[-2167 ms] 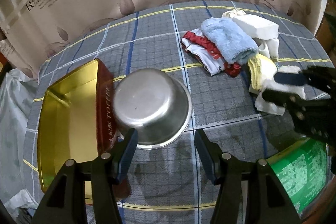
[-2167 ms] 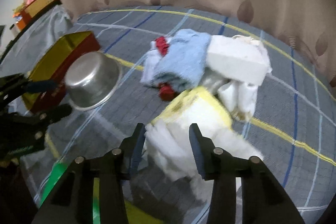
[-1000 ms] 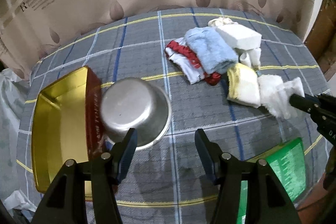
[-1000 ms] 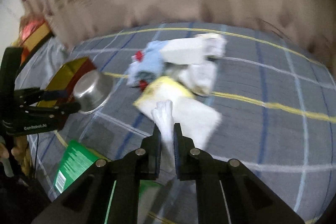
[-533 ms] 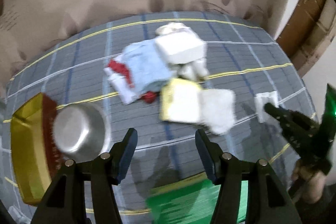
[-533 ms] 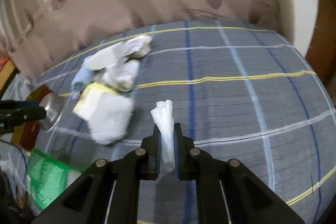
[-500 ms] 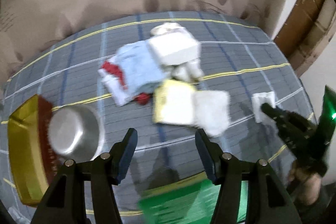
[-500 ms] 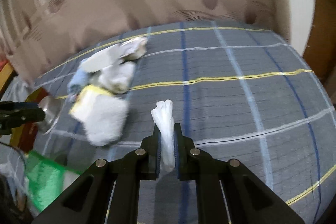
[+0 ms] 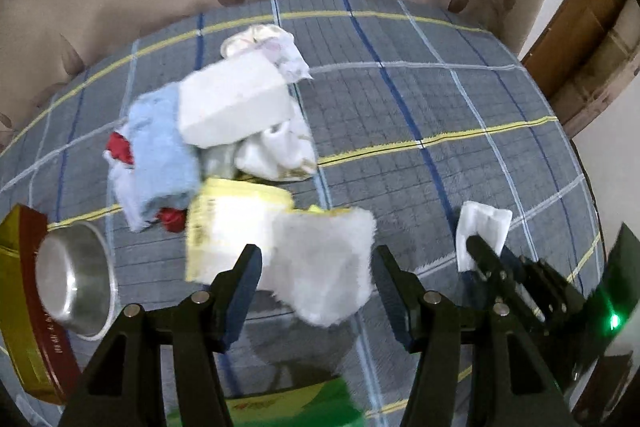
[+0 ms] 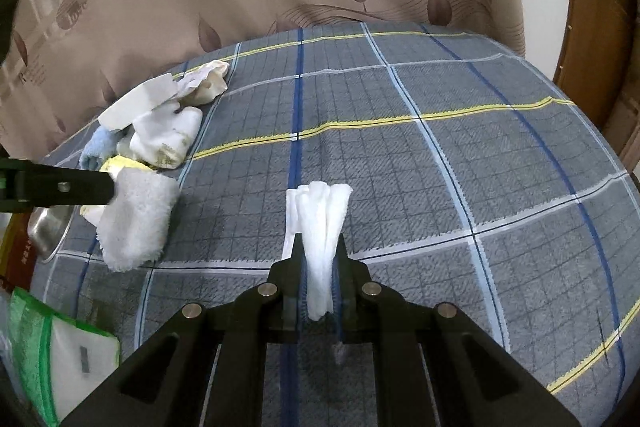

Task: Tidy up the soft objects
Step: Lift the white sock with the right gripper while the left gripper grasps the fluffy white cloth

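On the plaid grey tabletop [image 10: 440, 155], the right gripper [image 10: 319, 247] has its jaws pressed onto a folded white cloth [image 10: 320, 223], which stands out between them with its far end low over the plaid, well apart from the other soft things. The left gripper [image 9: 316, 267] hangs over a fluffy white towel [image 9: 324, 263], its jaws spread wide and gripping nothing. Just beside that towel lies a yellow-edged cloth [image 9: 232, 223], and past it a heap: a light blue towel [image 9: 158, 147], a white foam block [image 9: 234, 109], white socks [image 9: 280, 147] and a red piece [image 9: 122, 149]. At the left edge sit a steel bowl [image 9: 74, 291] and a gold tin [image 9: 24, 291]; a green packet [image 10: 60, 359] lies nearest the camera.
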`<state>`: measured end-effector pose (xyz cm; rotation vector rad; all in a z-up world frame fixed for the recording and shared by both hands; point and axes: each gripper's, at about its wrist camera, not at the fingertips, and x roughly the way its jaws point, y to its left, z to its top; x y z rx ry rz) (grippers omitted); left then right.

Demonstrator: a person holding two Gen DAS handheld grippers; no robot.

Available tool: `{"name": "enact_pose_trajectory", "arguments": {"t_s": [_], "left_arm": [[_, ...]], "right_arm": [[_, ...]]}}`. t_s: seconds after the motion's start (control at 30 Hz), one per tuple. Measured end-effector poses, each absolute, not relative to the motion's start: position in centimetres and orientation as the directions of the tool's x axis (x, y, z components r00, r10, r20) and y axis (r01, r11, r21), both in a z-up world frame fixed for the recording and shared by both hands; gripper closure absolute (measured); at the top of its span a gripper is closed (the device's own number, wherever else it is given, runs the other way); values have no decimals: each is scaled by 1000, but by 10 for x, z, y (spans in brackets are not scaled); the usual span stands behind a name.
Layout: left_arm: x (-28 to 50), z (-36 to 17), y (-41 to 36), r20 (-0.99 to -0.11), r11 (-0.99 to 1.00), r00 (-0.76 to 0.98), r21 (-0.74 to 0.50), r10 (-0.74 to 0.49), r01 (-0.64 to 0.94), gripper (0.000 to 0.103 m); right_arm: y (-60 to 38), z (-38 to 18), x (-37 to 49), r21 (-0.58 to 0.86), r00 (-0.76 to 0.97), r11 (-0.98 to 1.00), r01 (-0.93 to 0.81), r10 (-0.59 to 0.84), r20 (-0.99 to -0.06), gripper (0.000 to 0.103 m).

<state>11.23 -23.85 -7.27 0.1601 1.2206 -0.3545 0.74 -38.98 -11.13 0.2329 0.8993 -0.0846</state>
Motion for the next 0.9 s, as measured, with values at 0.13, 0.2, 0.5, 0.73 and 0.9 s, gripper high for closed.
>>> {"name": "enact_pose_trajectory", "arguments": {"t_s": [0.13, 0.2, 0.5, 0.73, 0.9], "left_arm": [[119, -87, -247, -949, 943, 275, -56, -152, 328, 44], [122, -95, -250, -956, 946, 262, -46, -135, 320, 44], [131, -107, -261, -961, 955, 250, -39, -116, 294, 43], [131, -100, -254, -954, 954, 253, -82, -159, 290, 65], [120, -86, -244, -941, 950, 269, -124, -204, 287, 66]], "right_arm": [[-390, -114, 9, 171, 618, 971, 167, 33, -785, 91], [-390, -114, 10, 176, 618, 970, 167, 36, -785, 91], [-393, -114, 7, 196, 622, 967, 164, 53, -782, 90], [-393, -115, 7, 197, 622, 967, 164, 54, -782, 90], [-393, -115, 7, 195, 621, 967, 164, 52, -782, 90]]}}
